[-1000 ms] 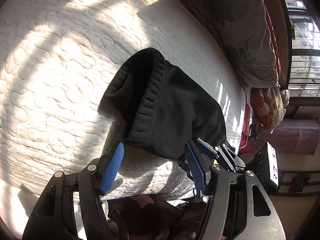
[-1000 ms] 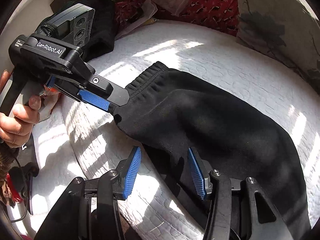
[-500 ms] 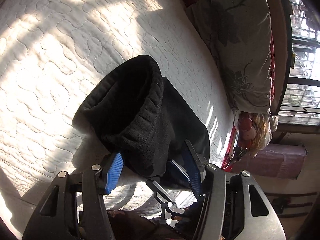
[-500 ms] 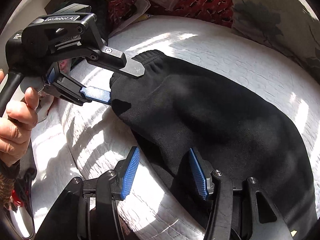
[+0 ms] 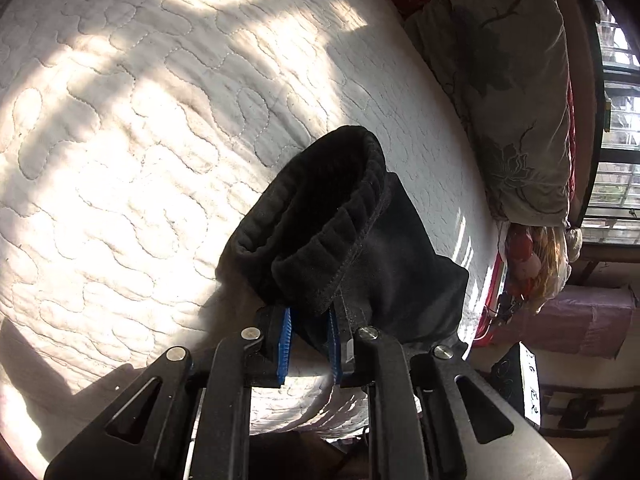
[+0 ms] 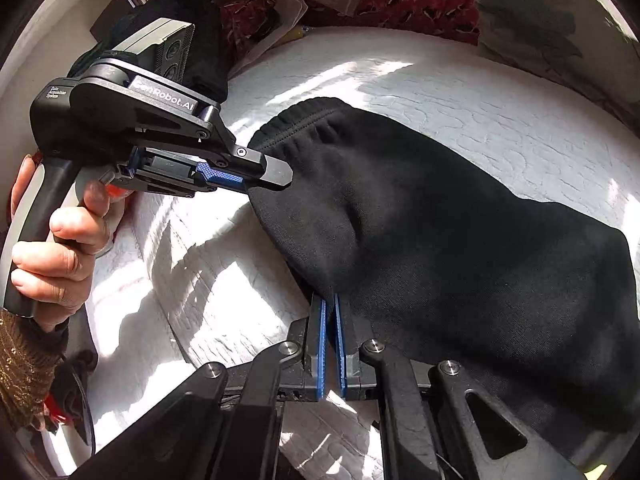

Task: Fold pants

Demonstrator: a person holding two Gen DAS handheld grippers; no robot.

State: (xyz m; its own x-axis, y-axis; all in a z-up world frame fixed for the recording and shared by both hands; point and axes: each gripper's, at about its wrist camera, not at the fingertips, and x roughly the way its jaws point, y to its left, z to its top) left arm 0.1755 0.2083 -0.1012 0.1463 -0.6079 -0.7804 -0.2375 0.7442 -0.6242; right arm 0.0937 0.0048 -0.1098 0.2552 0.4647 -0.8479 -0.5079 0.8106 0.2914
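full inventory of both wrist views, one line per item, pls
pants: 1, black, lying on the mattress, near edge pinched by both tongs
mattress: 1, white quilted, under the pants
pillow: 1, grey floral, at the mattress's far side
red fabric: 1, red patterned, beyond the mattress
window: 1, barred, far right
left tongs: 1, black with blue pads, shut on the pants near the ribbed cuff
right tongs: 1, black with blue pads, shut on the pants edge
left hand: 1, gripping the left handle
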